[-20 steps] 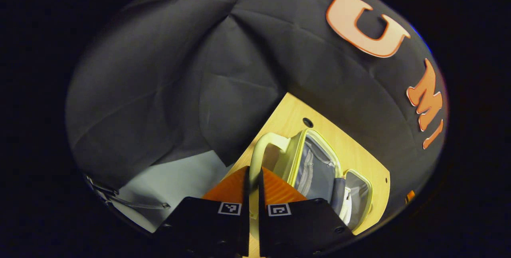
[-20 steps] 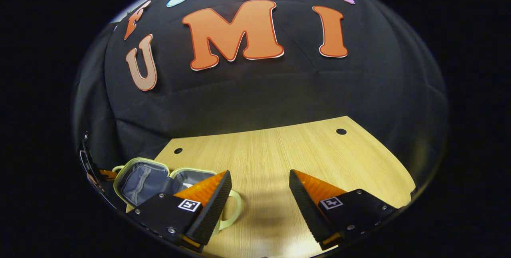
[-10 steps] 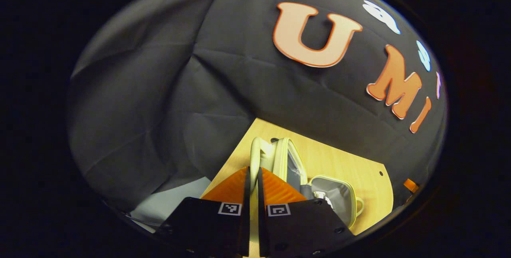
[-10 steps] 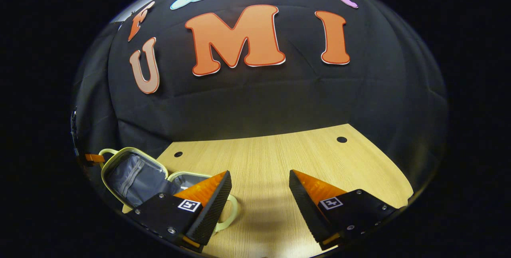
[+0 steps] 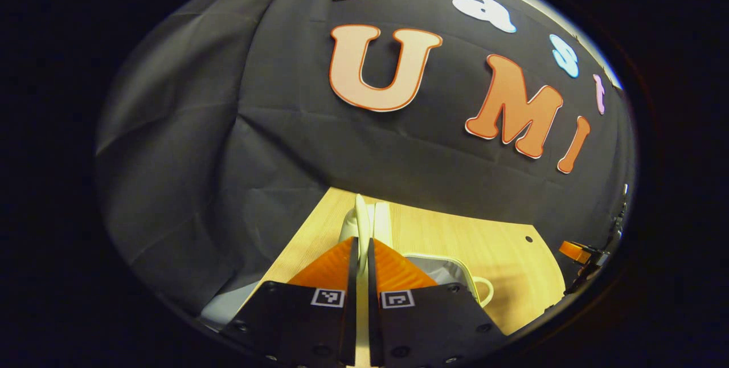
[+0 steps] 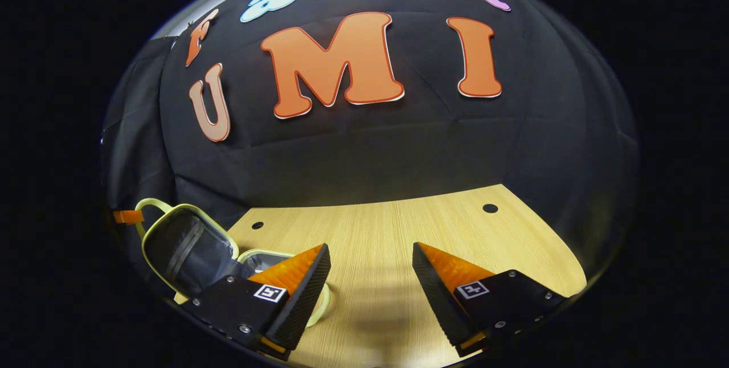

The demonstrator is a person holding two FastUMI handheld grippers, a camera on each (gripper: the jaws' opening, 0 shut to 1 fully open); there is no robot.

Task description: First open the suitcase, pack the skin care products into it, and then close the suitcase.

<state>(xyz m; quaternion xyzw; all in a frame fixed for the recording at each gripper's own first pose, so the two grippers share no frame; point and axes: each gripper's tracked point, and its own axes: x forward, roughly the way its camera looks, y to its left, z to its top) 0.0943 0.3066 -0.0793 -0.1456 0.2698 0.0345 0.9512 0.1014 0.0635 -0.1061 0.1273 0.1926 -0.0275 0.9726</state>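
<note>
My left gripper [image 5: 360, 241] is shut on the pale yellow handle [image 5: 361, 214] of the small suitcase's lid [image 5: 381, 221], which I see edge-on and raised. In the right gripper view the lid [image 6: 182, 245] stands tilted up, grey lining facing right, hinged over the lower half [image 6: 257, 256]. An orange finger of the left gripper [image 6: 127, 217] shows at the lid's handle [image 6: 149, 206]. The lower half [image 5: 450, 265] lies flat on the table with its own handle [image 5: 484, 290] at the right. My right gripper [image 6: 370, 249] hovers open over bare wood, right of the suitcase. The suitcase's contents are hidden.
The light wooden table [image 6: 410, 231] has small round holes [image 6: 490, 208] near its back edge, which meets the black cloth wall. In the left gripper view the table's left edge [image 5: 296, 242] drops to a pale floor.
The left gripper has swung the lid by its handle from lying open flat to standing up over the lower half. The right gripper has stayed open in nearly the same place.
</note>
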